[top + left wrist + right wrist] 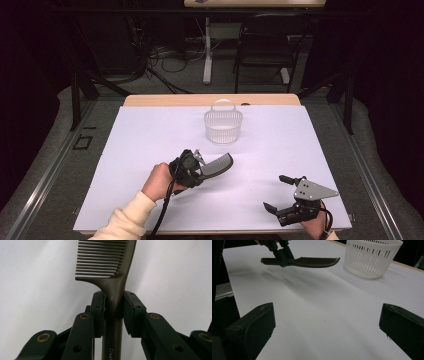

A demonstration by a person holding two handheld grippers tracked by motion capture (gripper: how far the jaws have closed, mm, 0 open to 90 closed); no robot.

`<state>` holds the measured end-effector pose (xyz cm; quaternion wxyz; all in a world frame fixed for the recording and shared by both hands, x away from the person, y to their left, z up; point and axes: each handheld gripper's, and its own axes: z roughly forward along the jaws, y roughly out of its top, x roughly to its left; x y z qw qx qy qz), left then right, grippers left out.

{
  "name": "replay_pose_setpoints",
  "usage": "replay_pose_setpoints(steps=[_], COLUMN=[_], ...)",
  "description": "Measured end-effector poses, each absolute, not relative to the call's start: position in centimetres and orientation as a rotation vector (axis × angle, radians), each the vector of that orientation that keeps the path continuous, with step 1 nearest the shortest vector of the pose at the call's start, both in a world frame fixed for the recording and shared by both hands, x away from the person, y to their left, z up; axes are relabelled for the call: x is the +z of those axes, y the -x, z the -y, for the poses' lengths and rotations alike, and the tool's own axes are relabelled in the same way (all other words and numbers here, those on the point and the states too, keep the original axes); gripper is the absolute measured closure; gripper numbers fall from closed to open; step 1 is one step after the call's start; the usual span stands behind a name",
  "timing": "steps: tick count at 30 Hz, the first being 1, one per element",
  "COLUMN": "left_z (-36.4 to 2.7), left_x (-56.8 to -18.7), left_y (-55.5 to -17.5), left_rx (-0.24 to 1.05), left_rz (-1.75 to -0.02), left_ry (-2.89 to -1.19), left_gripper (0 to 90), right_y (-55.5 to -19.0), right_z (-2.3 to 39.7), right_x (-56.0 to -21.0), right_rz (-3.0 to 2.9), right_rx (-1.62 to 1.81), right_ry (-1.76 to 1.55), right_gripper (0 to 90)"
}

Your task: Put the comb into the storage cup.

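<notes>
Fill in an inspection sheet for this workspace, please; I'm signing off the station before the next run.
Surface: white sheet over a wooden table, clean.
Job's things: dark comb held off the sheet by its handle; white slotted basket with handle, upright at the far middle.
Clutter: nothing seen.
Grippers: left tongs shut on comb; right tongs open, holding nothing, near the front edge.
Cables: one black cable trails from the left tongs; loose wires on the floor behind.
Surroundings: dark chair and a white table leg beyond.
</notes>
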<state>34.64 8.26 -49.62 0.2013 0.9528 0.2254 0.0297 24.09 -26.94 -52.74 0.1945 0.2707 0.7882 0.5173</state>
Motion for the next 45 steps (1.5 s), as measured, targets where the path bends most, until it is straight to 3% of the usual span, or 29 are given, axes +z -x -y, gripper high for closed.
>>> replay_pose_setpoints(steps=[45], left_z=[-11.6], left_x=[-50.7], left_y=[-34.4], left_rx=[0.212], left_rz=[-0.794], left_ry=[-2.368], left_gripper=[71.9], right_y=[-24.2], right_z=[27.0], right_x=[-52.8], right_rz=[-2.214], right_rx=[1.447], right_ry=[-0.759], right_gripper=[0.1])
